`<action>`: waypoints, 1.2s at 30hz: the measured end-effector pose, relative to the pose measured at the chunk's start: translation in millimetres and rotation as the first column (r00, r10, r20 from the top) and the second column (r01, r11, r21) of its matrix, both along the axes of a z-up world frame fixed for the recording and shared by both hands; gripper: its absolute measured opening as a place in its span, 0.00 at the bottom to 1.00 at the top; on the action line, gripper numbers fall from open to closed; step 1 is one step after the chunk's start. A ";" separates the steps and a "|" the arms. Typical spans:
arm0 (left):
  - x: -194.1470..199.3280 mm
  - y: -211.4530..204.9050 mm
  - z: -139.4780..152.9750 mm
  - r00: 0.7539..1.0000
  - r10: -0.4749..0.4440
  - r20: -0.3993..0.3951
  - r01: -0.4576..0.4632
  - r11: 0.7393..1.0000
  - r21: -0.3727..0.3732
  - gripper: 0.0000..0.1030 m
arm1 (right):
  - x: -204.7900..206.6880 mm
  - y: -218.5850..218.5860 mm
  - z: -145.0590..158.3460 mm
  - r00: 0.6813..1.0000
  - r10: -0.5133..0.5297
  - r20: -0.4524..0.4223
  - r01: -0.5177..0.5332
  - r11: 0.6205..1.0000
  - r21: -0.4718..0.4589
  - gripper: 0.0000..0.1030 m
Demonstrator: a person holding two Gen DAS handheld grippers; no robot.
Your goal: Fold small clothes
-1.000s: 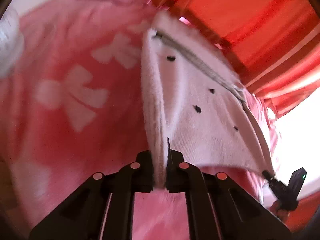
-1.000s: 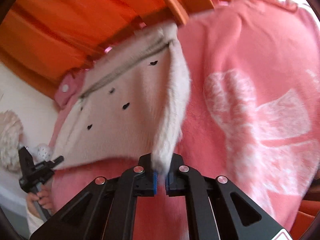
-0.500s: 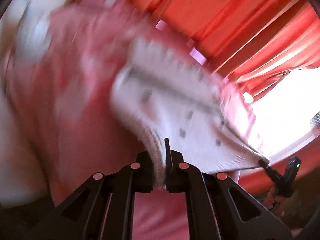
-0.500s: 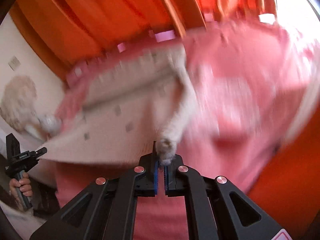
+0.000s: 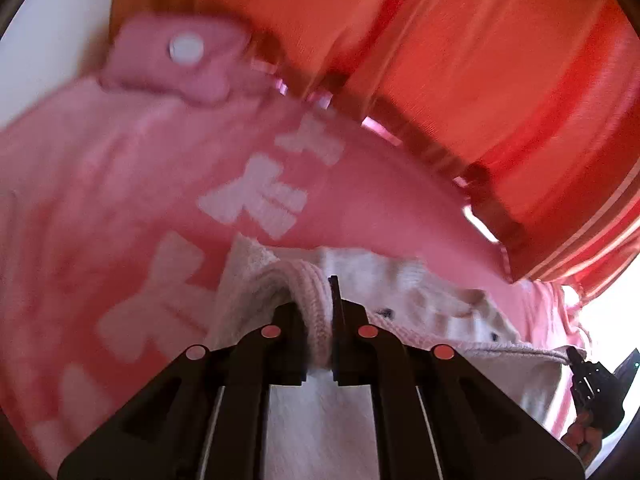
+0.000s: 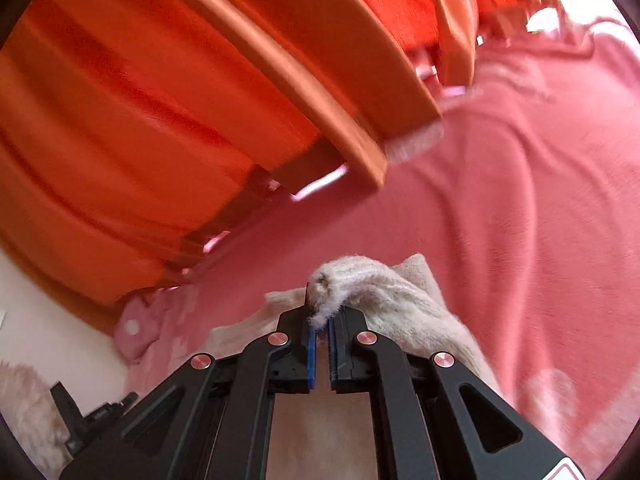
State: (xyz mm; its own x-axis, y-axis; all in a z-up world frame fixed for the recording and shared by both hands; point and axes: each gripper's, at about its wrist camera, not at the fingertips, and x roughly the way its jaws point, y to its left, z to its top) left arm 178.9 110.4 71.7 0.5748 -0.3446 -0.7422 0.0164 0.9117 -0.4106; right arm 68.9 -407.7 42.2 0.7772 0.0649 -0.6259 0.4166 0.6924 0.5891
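Observation:
A small cream fuzzy knit garment (image 5: 404,280) with dark dots lies low over a pink blanket with white bow prints (image 5: 256,196). My left gripper (image 5: 318,320) is shut on a ribbed edge of the garment. My right gripper (image 6: 322,312) is shut on another fluffy edge of the same garment (image 6: 400,300). The garment hangs slack between the two grippers and under them. Most of it is hidden below the fingers.
Orange-red striped curtains (image 5: 460,60) hang behind the pink blanket (image 6: 520,200). A pink pillow corner with a white button (image 5: 186,46) lies at the far left. The right gripper shows at the edge of the left wrist view (image 5: 596,384). A white wall (image 6: 48,340) is at left.
Both grippers have swung the garment forward and down. It was held up and spread open before; now it lies low and bunched near the fingers, with more curtain in view.

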 end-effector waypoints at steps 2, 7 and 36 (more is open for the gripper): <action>9.4 3.6 -20.3 0.999 0.014 -0.029 -0.015 1.000 -0.022 0.06 | 10.3 -8.0 -21.7 1.000 -0.009 -0.028 0.010 1.000 0.026 0.04; 22.7 2.9 -30.4 0.999 -0.008 -0.051 0.004 0.996 -0.086 0.10 | 14.1 -15.9 -35.3 0.999 -0.022 -0.034 0.024 0.998 0.059 0.10; 10.4 -11.6 4.9 0.990 -0.056 0.132 0.046 0.996 0.071 0.09 | -9.9 -5.3 18.3 0.972 0.059 0.228 -0.046 0.997 -0.059 0.07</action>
State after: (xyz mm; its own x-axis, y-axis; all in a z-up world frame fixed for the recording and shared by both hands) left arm 189.3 98.8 76.7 0.6532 -0.3279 -0.6825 0.1141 0.9337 -0.3394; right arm 59.0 -412.9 60.4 0.8966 0.0810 -0.4353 0.2370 0.7426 0.6264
